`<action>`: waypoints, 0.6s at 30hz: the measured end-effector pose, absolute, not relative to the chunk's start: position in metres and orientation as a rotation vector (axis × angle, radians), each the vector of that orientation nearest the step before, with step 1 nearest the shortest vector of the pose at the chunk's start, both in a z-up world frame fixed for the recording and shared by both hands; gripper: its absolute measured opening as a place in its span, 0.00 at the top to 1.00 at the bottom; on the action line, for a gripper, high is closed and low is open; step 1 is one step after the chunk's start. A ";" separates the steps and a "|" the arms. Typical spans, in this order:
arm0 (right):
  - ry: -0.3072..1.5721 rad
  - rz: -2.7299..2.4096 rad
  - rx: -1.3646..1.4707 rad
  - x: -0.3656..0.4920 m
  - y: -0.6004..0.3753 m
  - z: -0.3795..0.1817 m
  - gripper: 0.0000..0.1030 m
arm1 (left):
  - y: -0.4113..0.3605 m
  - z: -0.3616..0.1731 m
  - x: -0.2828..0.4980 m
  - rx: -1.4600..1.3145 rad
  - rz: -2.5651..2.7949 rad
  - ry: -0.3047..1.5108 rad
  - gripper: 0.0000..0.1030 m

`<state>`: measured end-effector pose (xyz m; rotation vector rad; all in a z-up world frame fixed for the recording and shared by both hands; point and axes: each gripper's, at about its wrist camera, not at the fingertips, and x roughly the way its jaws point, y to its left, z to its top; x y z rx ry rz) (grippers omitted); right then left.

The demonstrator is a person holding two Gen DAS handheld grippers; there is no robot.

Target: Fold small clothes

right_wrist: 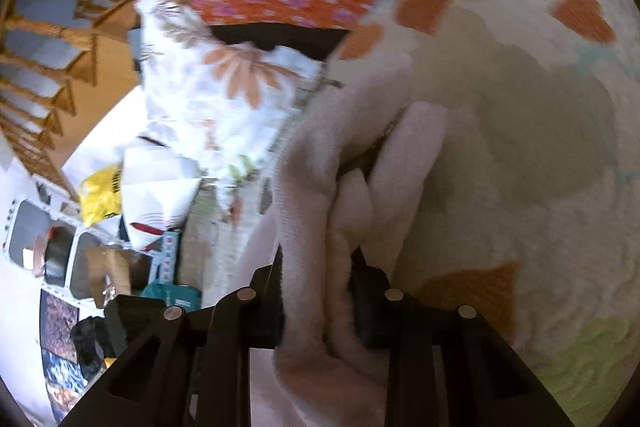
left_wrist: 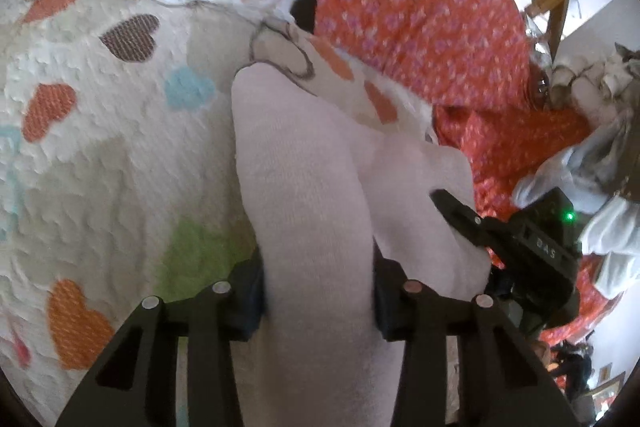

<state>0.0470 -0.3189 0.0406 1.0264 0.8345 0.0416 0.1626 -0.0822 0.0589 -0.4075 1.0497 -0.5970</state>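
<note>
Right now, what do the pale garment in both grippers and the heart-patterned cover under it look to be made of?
Pale pink garment: soft knit, likely cotton blend; fine ribbed rows show, matte, it drapes limply. Both the left hand-held gripper and right hand-held gripper pinch it. Heart-patterned cover: puckered quilted cloth, matte, with stitched-looking hearts; fibre unclear.

pale pink sock [left_wrist: 304, 163] [right_wrist: 312, 211], soft knit, bunched into folds and held up over the heart-print quilt [left_wrist: 100, 155].

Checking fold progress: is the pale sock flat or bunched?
Bunched: the pale sock shows doubled layers between the right hand-held gripper fingers.
</note>
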 end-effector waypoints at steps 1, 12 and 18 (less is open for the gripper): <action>0.840 0.030 1.026 0.049 -0.317 0.039 0.71 | -0.079 0.057 0.167 -0.400 -0.574 1.066 0.53; 0.937 -0.223 0.737 0.050 -0.302 0.047 0.63 | -0.050 0.050 0.167 -0.278 -0.385 1.105 0.30; 0.887 -0.107 0.601 0.045 -0.266 0.079 0.65 | -0.055 0.050 0.139 -0.116 -0.384 1.084 0.29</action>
